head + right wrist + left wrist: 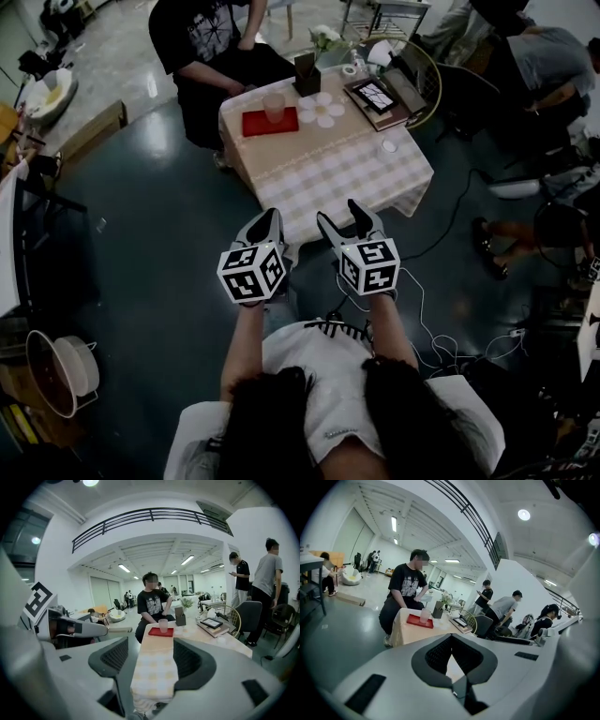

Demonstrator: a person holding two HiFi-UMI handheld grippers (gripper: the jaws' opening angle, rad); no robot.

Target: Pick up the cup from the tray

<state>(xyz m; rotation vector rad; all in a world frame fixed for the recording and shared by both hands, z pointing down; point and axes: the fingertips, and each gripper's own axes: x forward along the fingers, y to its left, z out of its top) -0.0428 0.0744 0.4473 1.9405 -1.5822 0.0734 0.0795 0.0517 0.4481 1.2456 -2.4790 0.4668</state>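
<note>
A clear cup [274, 107] stands upright on a red tray [255, 123] at the far left corner of a checked-cloth table [356, 169]. Both grippers hang well short of it, over the floor by the table's near edge. The left gripper [270, 217] has its fingers together and holds nothing. On the right gripper [339, 214] the jaws stand apart, also with nothing in them. In the left gripper view the cup [424, 615] and tray [416, 620] are far ahead of the shut jaws [451, 639]. Through the right gripper [150, 648], cup [162, 625] and tray [157, 632] lie straight ahead.
A person in black [202, 47] sits at the table's far side behind the tray. On the table are a dark box [306, 73], a flower-shaped mat [323, 110], a tablet on books [375, 96] and a small white disc [389, 145]. Cables [441, 337] trail on the floor at right.
</note>
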